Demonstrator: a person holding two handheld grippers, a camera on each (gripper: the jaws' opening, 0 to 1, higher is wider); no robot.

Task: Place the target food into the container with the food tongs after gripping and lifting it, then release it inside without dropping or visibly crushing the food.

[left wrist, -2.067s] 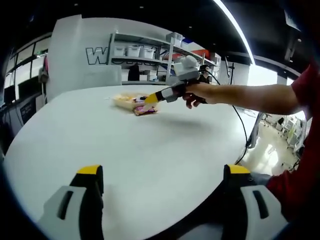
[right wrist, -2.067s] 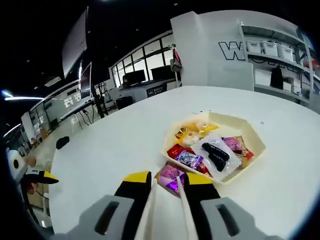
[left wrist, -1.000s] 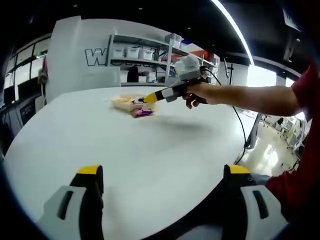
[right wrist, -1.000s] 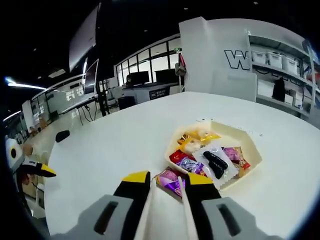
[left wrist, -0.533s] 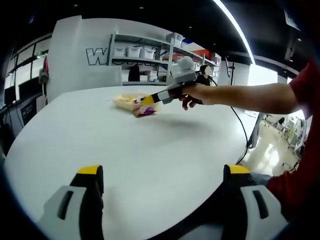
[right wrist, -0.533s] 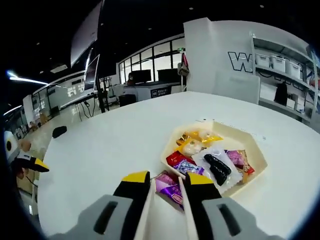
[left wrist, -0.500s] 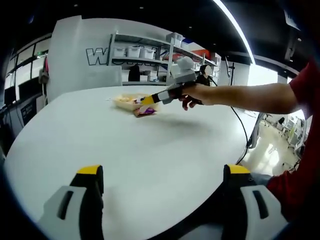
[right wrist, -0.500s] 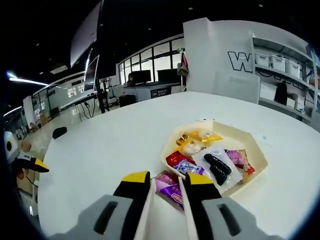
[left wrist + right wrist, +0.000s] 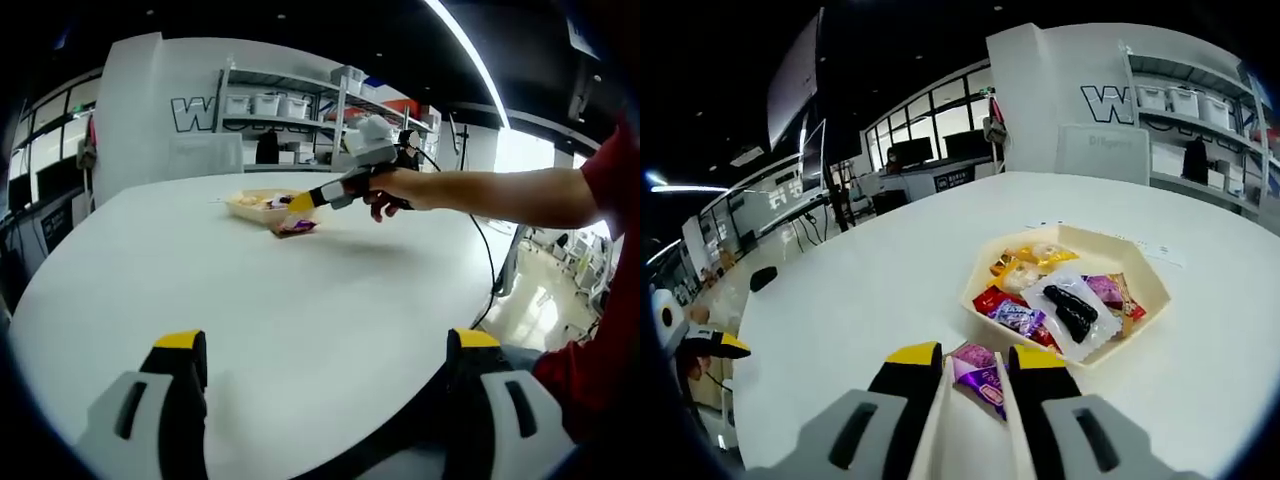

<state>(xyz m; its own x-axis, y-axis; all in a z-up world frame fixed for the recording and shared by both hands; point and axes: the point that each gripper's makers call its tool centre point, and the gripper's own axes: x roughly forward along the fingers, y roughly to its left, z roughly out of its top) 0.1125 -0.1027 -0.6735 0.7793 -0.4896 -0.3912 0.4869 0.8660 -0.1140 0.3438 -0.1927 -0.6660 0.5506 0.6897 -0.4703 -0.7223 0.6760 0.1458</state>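
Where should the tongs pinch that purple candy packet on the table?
Probably its near end. The purple packet lies flat beside the tray, pointing between the right gripper's tong tips. Come in low from this side, across its narrow width, and pinch gently.

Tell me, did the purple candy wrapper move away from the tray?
No. The purple candy wrapper stays beside the tray's near rim, held in the tongs between the right gripper's fingers; the views merely wobble.
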